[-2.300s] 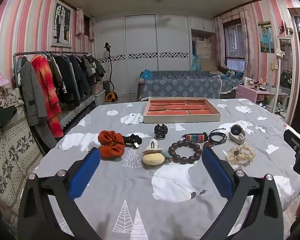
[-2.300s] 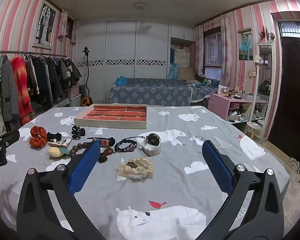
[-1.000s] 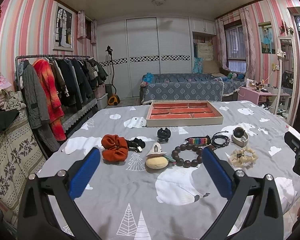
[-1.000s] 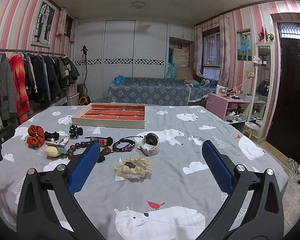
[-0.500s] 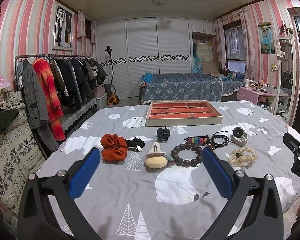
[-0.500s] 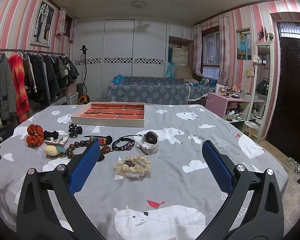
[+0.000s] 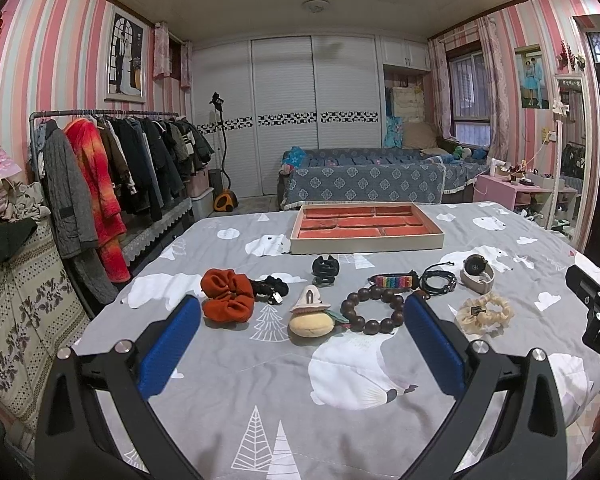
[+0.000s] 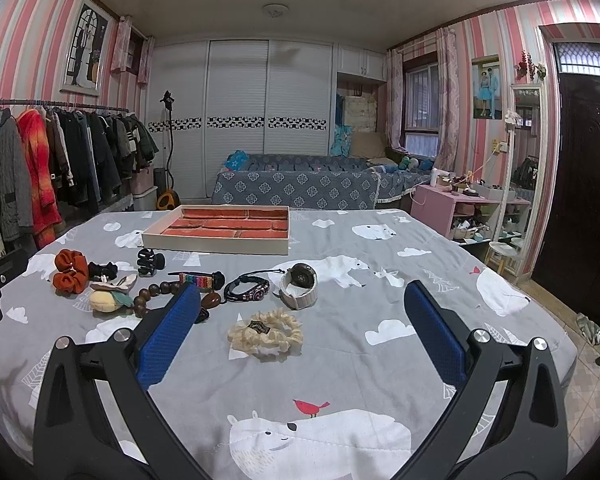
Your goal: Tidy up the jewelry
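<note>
A tray [image 7: 366, 242] with empty red compartments sits far across the grey printed cloth; it also shows in the right wrist view [image 8: 220, 242]. In front of it lie an orange scrunchie [image 7: 228, 294], a black claw clip [image 7: 325, 270], a yellow plush clip [image 7: 312, 320], a wooden bead bracelet [image 7: 372, 308], a rainbow bracelet [image 7: 392, 280], a black cord bracelet [image 8: 246, 288], a watch [image 8: 298, 284] and a cream scrunchie [image 8: 266, 330]. My left gripper [image 7: 302, 346] is open and empty, short of the plush clip. My right gripper [image 8: 302, 344] is open and empty, just short of the cream scrunchie.
A small black scrunchie [image 7: 268, 286] lies beside the orange one. A clothes rack [image 7: 100, 168] stands left of the table, a sofa [image 7: 364, 184] behind it, and a pink side table [image 8: 460, 208] at the right. The table's right edge drops to tiled floor [image 8: 580, 392].
Both views have drawn back and risen slightly, so the items sit a little lower and farther away. Both grippers stay open. Nothing on the table has moved.
</note>
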{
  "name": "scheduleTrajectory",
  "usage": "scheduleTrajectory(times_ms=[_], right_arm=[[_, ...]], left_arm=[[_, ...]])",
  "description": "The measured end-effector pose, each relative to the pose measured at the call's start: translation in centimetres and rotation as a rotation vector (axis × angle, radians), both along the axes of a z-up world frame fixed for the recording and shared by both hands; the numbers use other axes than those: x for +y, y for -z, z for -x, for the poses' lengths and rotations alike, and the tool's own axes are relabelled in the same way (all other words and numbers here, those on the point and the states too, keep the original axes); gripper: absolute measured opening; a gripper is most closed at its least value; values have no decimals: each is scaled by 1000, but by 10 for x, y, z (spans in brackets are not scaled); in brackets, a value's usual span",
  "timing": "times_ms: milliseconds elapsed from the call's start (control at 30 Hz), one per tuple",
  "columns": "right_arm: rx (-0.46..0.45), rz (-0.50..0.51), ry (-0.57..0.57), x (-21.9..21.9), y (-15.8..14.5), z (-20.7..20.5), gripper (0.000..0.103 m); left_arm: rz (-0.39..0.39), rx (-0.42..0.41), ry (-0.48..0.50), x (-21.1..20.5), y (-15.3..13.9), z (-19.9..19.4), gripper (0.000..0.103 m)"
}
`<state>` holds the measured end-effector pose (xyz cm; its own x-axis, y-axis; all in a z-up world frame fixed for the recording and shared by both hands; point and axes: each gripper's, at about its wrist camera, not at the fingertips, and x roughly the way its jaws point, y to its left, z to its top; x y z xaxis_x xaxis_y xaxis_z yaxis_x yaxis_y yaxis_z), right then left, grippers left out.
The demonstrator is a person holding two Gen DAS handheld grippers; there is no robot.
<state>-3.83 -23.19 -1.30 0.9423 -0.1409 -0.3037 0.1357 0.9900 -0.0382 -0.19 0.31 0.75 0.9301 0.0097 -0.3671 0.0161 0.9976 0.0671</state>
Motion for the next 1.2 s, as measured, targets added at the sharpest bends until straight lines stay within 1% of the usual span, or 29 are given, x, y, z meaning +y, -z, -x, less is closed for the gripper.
scheduleTrajectory(times_ms=[667, 1200], right_arm=[[1, -1, 1, -1, 1, 0, 99], [4, -6, 4, -2, 2, -1, 99]], left_arm=[[0, -3, 0, 0, 0, 1, 99], [-2, 8, -3, -1, 3, -6, 99]])
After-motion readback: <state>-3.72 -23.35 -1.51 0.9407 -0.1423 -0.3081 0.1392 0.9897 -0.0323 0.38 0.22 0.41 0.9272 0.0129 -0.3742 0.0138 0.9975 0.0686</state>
